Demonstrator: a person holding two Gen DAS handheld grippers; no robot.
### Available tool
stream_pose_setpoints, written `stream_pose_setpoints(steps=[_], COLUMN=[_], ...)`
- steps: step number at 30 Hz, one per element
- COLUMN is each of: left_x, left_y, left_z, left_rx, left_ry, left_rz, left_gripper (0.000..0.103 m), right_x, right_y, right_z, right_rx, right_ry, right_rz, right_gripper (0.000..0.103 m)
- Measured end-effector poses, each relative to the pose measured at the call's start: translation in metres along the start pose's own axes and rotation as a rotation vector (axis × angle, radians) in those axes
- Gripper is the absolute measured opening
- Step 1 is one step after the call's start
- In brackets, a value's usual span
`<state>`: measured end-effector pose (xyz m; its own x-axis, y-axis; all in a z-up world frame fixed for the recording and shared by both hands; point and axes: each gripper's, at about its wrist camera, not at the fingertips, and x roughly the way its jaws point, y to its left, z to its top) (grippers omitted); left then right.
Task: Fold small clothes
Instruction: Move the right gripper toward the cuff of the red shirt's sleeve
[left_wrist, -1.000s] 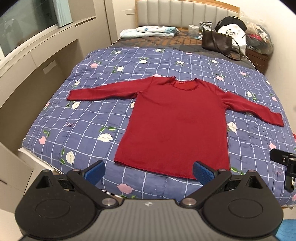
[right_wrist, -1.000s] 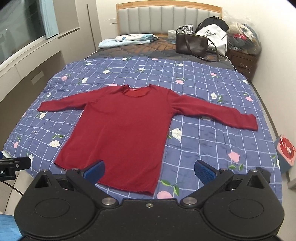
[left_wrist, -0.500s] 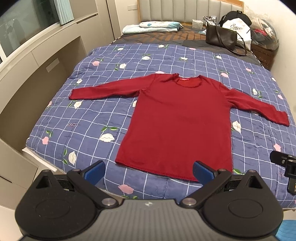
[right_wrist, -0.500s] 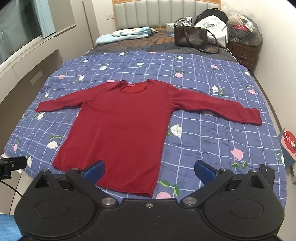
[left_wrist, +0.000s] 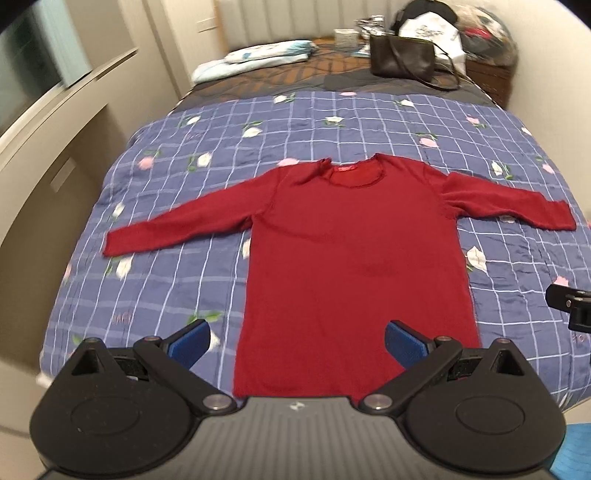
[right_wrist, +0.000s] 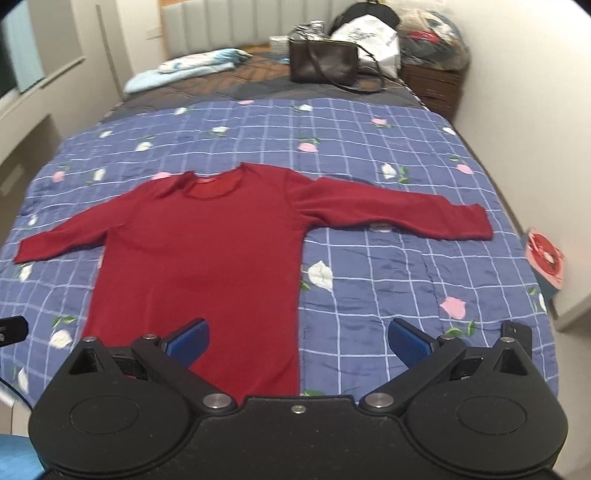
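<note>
Red knit, long-sleeved: shirt (left_wrist: 354, 266) lay flat, front up, at centre of left wrist view, on blue checked floral quilt (left_wrist: 184, 280). Collar toward 12 o'clock, hem toward 6; sleeves spread toward 9 and 3. Presumably laid out this way so each sleeve could be taken and folded inward. Left gripper (left_wrist: 297, 341) hung above the hem, jaws spread wide, nothing between blue pads (left_wrist: 190, 341). Brown handbag (left_wrist: 402, 59) and folded light bedding (left_wrist: 255, 61) at 12 o'clock, well apart from the shirt.

Right wrist view: same shirt (right_wrist: 199, 258) sat at 10 o'clock of centre, one sleeve reaching toward 3. Right gripper (right_wrist: 297, 343) hung over the hem's right corner, likewise spread and empty. Judged: both claws held open and low for a first grasp; no fold made yet. Some blur in both views.
</note>
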<state>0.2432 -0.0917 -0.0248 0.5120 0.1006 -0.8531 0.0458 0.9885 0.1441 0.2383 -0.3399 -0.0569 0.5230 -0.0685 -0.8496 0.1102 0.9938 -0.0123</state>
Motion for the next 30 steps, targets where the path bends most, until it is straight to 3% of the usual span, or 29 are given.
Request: stream_pose_setpoints(steps=[12,21,25,30], left_x=[0.056,0.088,0.097,0.104], left_y=[0.029,0.021,0.009,-0.010], left_z=[0.054,0.081,0.087,0.097], left_rx=[0.164,0.217,0.243,0.265], left_ry=[0.017,0.061,0.078,0.093], left_rz=[-0.112,-0.220,-0.222,-0.167], left_gripper=[0.103,0.103,0.103,0.103], right_x=[0.015,0.009,0.010,0.015], right_y=[0.037,0.041,0.035,0.020], right_z=[0.019,0.027,0.028,0.035], right_rx=[0.152,0.180,0.185,0.192], right_ry=[0.036,0.040,0.042,0.022], right_rz=[-0.156,-0.241,-0.251,-0.227], right_gripper=[0.103,0.103,0.103,0.103])
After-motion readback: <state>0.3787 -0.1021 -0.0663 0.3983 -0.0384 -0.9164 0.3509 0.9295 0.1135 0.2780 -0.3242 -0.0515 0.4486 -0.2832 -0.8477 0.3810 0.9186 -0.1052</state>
